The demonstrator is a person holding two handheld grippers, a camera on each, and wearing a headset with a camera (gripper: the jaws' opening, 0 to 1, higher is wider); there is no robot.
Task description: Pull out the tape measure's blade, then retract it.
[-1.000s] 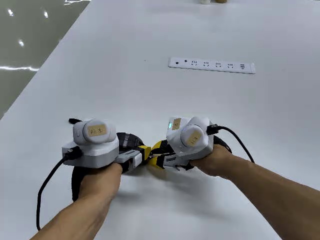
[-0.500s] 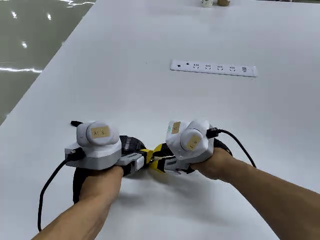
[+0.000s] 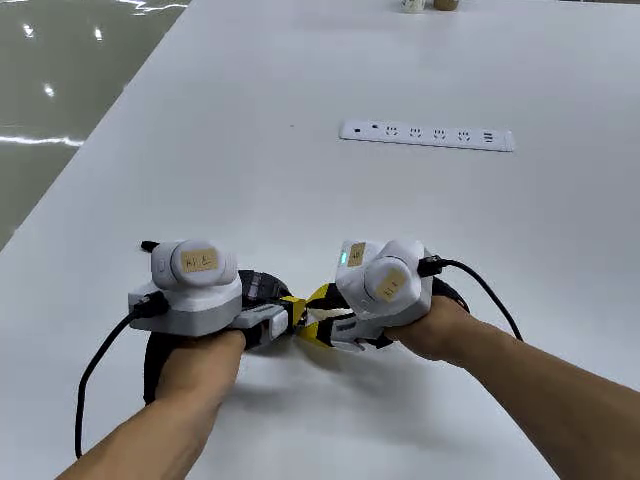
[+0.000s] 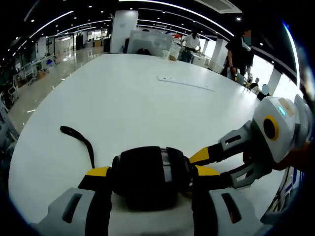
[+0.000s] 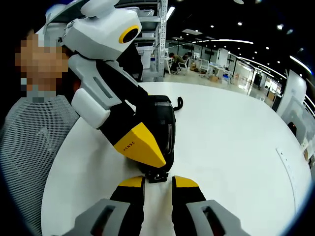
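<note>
The left gripper [image 4: 150, 173] has its yellow-tipped jaws closed around the black, rounded plastic case of the tape measure [image 4: 147, 179], one jaw pressing on each flank, and the case rests on the white workbench top [image 3: 250, 150]. The right gripper [image 5: 157, 183] faces it from the opposite side, its two yellow-tipped jaws drawn almost together and pinching the small black end tab [image 5: 156, 176] at the mouth of the case. The tab sits right against the case. In the head view the two grippers meet tip to tip near the front edge of the bench, each held in one of the person's hands, the left hand [image 3: 200, 362] and the right hand [image 3: 432, 325]. A black cable [image 3: 100, 362] trails back from the left gripper. A thin black wrist strap [image 4: 81, 140] runs from the tape measure and lies curled on the bench top beyond it. Well apart from the grippers, farther across the bench, lies a long white power strip [image 3: 427, 133].
</note>
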